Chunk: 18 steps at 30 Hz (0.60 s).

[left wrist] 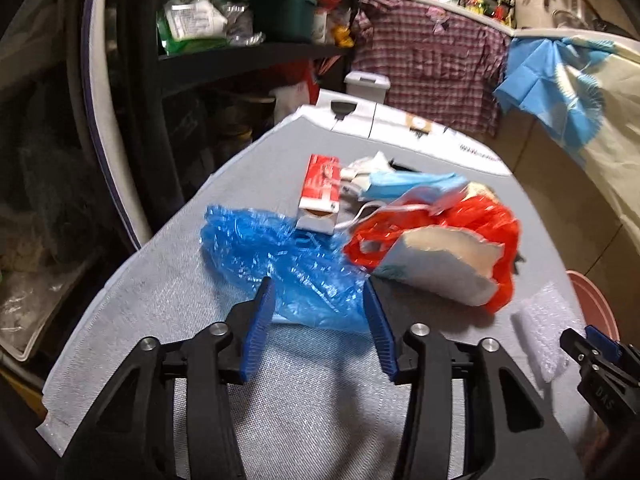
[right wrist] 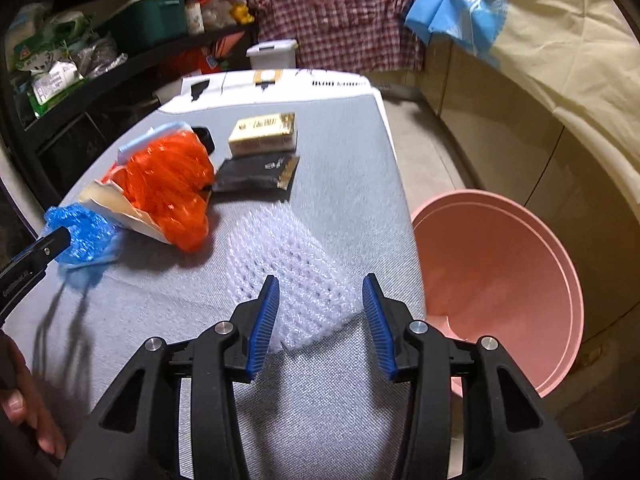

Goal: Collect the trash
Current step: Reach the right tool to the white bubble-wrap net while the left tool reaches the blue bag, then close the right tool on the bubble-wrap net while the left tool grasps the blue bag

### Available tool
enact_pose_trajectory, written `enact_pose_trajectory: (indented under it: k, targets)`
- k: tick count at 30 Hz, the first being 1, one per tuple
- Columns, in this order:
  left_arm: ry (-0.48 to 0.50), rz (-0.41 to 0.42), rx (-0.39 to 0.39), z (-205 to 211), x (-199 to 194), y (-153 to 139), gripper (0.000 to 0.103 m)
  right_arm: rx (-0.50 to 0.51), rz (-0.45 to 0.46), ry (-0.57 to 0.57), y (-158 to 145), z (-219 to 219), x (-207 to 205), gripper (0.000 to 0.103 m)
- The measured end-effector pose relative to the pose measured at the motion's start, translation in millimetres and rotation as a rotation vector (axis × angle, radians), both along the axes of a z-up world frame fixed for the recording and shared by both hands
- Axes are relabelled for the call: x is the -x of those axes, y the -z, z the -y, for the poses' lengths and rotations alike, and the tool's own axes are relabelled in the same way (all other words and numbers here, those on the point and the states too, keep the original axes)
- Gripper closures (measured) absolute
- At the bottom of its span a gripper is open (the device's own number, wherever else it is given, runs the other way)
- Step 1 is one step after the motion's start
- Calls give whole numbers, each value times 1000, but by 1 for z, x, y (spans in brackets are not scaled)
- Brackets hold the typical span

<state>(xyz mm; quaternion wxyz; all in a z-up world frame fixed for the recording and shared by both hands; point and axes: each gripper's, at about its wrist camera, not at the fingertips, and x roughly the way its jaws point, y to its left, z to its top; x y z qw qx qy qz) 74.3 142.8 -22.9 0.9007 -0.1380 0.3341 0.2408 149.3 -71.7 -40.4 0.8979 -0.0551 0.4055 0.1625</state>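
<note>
The blue plastic bag (left wrist: 280, 264), thin, crinkled and glossy, lies on the desk (left wrist: 168, 312) with its long axis running from far-left to near-right, and its near end sits between the wide-spread fingers of the left hand-held gripper (left wrist: 320, 300), which are not closed on it. Just right of that gripper's tips lies a torn piece of pale card (left wrist: 444, 264) with a ragged edge, wrapped in a crumpled orange plastic bag (left wrist: 488, 220). Beyond the blue bag a red-and-white carton (left wrist: 320, 192) points away from the gripper, its open end nearest, and a blue face mask (left wrist: 404, 184) with white loops lies to its right. The right hand-held gripper (right wrist: 318, 300) is also spread wide, with a rectangular sheet of clear bubble wrap (right wrist: 280, 260) lying flat, its near corner between the fingers and its long axis slanting away to the left. Ahead of it are a flat black packet (right wrist: 256, 174) and a cream-and-gold box (right wrist: 264, 134). To its right, beside the desk's edge and lower, stands a round pink plastic bin (right wrist: 500, 280). The desk wears a grey woven cover.
</note>
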Motion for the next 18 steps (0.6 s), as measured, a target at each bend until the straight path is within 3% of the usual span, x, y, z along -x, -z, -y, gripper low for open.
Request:
enact_pose_trajectory:
  k: [5, 8, 10, 11, 14, 18]
  targets:
    - [-9, -49, 32, -5, -7, 13, 57, -20, -49, 1, 11, 2, -7, 60]
    - [-18, -63, 34, -7, -7, 16, 57, -28, -49, -9, 11, 1, -6, 69]
    - [-15, -68, 40, -9, -7, 17, 70, -33, -46, -21, 11, 0, -4, 80]
    - [-10, -72, 45, -9, -7, 18, 83, -29, -40, -27, 10, -1, -3, 86]
    - [-12, -67, 34, -9, -2, 14, 101, -43, -28, -50, 5, -3, 2, 91]
    - [5, -28, 4, -1, 7, 2, 102, -60, -1, -62, -4, -2, 11, 91]
